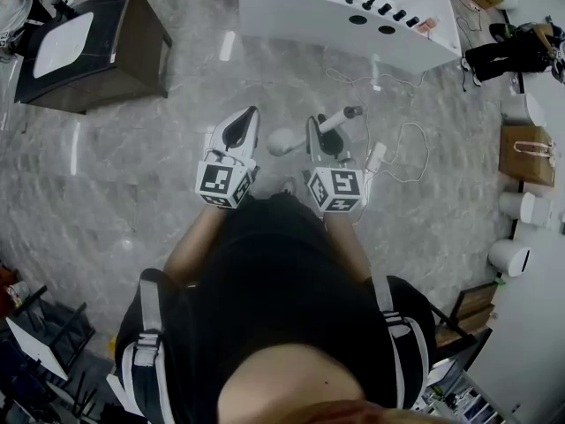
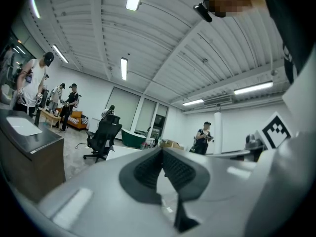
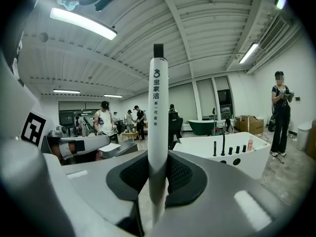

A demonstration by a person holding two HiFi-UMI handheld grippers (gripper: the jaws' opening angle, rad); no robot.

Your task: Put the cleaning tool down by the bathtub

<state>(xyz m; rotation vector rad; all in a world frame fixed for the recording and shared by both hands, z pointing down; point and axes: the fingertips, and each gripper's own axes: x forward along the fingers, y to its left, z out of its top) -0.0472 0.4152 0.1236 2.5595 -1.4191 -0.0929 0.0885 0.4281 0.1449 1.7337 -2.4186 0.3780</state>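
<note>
Here, right claw [image 3: 158,158] grips cleaning tool [image 3: 158,107], lower end hidden; left claw [image 2: 162,151] closed, empty.

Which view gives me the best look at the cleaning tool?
Right gripper view: the cleaning tool fills the centre, close, clamped between the fingers. Head view shows it small from above; left gripper view shows none of it.

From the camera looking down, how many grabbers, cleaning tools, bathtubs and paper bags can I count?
grippers: 2, the left gripper and the right gripper
cleaning tool: 1
bathtub: 1
paper bag: 1
total: 5
</note>
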